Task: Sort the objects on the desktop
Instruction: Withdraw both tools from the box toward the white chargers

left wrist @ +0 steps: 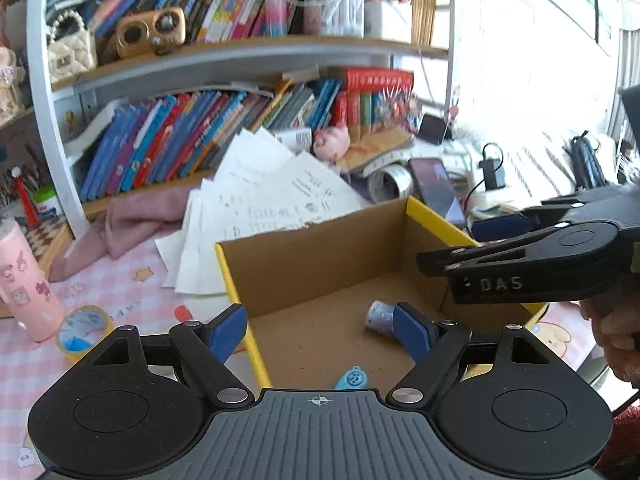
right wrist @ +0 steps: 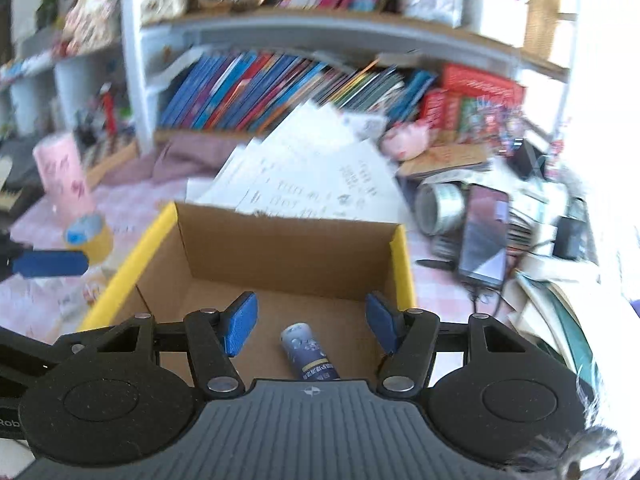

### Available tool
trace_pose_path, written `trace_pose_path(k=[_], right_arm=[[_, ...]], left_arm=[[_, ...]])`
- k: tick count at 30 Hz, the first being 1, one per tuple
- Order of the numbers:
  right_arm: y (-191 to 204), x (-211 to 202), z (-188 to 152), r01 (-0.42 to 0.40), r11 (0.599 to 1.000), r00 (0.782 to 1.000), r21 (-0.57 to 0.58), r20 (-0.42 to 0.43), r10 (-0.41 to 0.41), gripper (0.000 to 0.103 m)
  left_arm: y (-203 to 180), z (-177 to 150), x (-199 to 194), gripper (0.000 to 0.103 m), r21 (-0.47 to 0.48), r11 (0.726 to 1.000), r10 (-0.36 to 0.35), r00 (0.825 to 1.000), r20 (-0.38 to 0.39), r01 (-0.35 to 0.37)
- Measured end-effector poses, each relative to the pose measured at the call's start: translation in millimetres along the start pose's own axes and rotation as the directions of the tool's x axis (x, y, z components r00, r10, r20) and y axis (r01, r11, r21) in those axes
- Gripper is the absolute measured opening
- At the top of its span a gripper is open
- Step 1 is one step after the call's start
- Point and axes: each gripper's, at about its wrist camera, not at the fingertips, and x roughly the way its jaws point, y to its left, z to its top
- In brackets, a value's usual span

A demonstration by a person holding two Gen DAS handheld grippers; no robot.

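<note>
- Inside the cardboard box [right wrist: 288, 256], a small blue tube [right wrist: 310, 354] and a light-blue trinket [left wrist: 353, 378] lie on the floor.
- Above the box, the left tool [left wrist: 320, 332] and right tool [right wrist: 310, 322] both hang spread, pinching nothing.
- Beside the box's left wall, a yellow tape roll [left wrist: 82, 330] and pink cup [left wrist: 26, 284] wait on the tabletop [left wrist: 120, 300].
- Risk: 2 tools crowd 1 box; reaching out could knock its wall or topple the cup.

The left gripper's blue pad [left wrist: 412, 334] hides one end of the small tube [left wrist: 378, 316]; the bookshelf [right wrist: 320, 92] is motion-blurred, titles unreadable.
</note>
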Motion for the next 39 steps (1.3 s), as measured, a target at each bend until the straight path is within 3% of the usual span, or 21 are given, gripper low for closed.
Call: trace_pose_path(k=[6, 17, 26, 39], right_arm=[[30.1, -32.9, -20.9, 0.063, 0.997, 0.997, 0.040, 0.052, -0.065, 0.056], [95.3, -71.8, -65.9, 0.130, 0.989, 0.991, 0.069, 0.020, -0.132, 0.056], [155.8, -81.3, -98.1, 0.090, 0.994, 0.996, 0.068, -0.036, -0.087, 0.057], [227.1, -73.8, -100.1, -0.027, 1.000, 0.996, 0.000, -0.083, 0.026, 0.057]], left_arm=[[21.5, -19.5, -37.2, 0.086, -0.008, 1.000, -0.002, 0.997, 0.071, 0.002], [57.4, -70.0, -82.5, 0.087, -0.035, 0.999, -0.011, 1.000, 0.024, 0.011], [90.2, -113.6, -114.8, 0.087, -0.036, 0.999, 0.023, 0.999, -0.041, -0.024], [149.4, -145.7, -147.4, 0.087, -0.148, 0.979, 0.123, 0.987, -0.107, -0.138]])
